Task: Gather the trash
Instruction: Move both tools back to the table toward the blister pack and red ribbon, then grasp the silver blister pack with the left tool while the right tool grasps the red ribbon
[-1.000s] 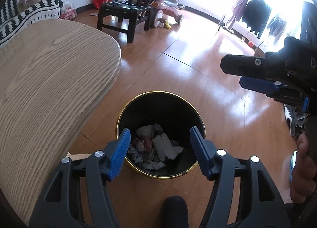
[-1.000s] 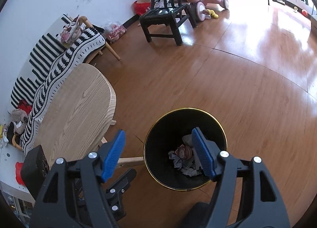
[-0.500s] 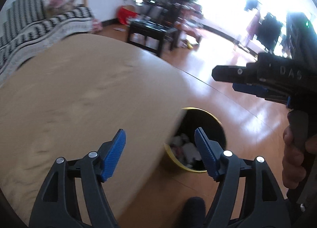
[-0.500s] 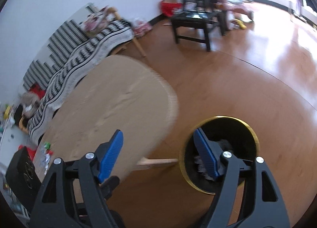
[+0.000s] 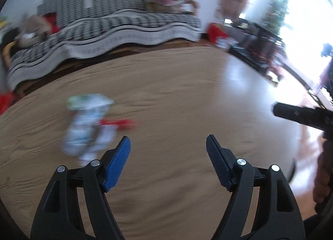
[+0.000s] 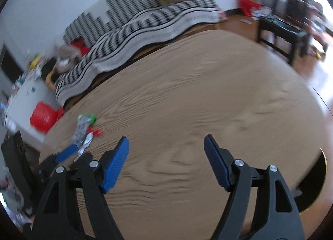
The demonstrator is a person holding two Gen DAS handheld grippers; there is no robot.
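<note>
A blurred heap of wrappers, white, green and red, lies on the round wooden table, left of and beyond my left gripper, which is open and empty above the tabletop. The wrappers also show at the table's left edge in the right wrist view. My right gripper is open and empty above the table. The black bin with a gold rim peeks out below the table's right edge.
A sofa under a black-and-white striped cover stands behind the table. A black chair stands on the wooden floor at the right. A red container sits at the left. The right gripper's body shows at the right edge.
Both grippers have swung left, from above the bin to above the table. The wrappers have come into view. The bin has slid to the right edge. Both grippers stay open.
</note>
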